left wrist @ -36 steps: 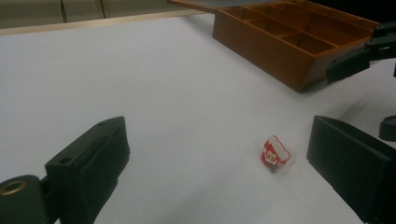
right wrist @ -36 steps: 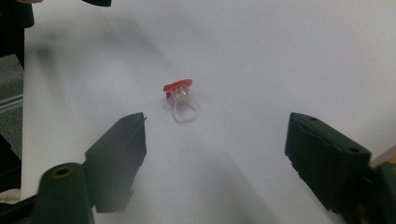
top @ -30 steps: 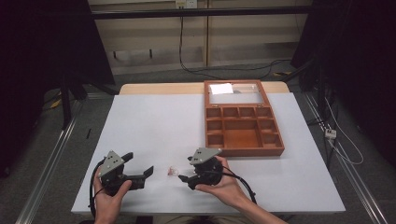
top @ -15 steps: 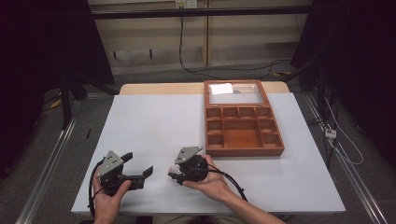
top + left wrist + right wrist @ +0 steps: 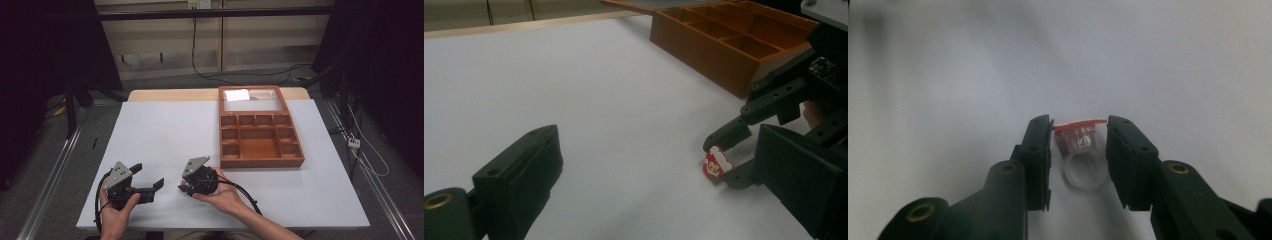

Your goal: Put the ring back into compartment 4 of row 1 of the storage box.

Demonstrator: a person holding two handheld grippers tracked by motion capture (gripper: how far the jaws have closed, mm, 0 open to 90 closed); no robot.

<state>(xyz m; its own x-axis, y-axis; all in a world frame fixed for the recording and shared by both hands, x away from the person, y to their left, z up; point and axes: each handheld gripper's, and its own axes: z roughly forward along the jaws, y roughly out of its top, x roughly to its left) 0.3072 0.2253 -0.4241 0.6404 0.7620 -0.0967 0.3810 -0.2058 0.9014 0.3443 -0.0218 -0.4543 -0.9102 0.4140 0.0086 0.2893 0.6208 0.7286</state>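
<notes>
R gripper (image 5: 184,187) low on white table (image 5: 165,130), jaws bracketing a clear plastic ring (image 5: 1082,167) w/ red top; contact can't be told. L gripper view shows the top's cartoon face, right gripper view its clear band. L gripper (image 5: 152,185) jaws apart, empty. Wooden compartment box (image 5: 260,142) sits apart.

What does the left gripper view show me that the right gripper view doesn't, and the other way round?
The left gripper view has the wooden box with its compartments. It also has the little cartoon face on the red top of the toy ring, and the right claw seen from the side, one jaw on each side of the ring. The right gripper view has the ring's clear plastic band under the red top, seen close up between that claw's jaws. Both have the ring on the white table.
</notes>
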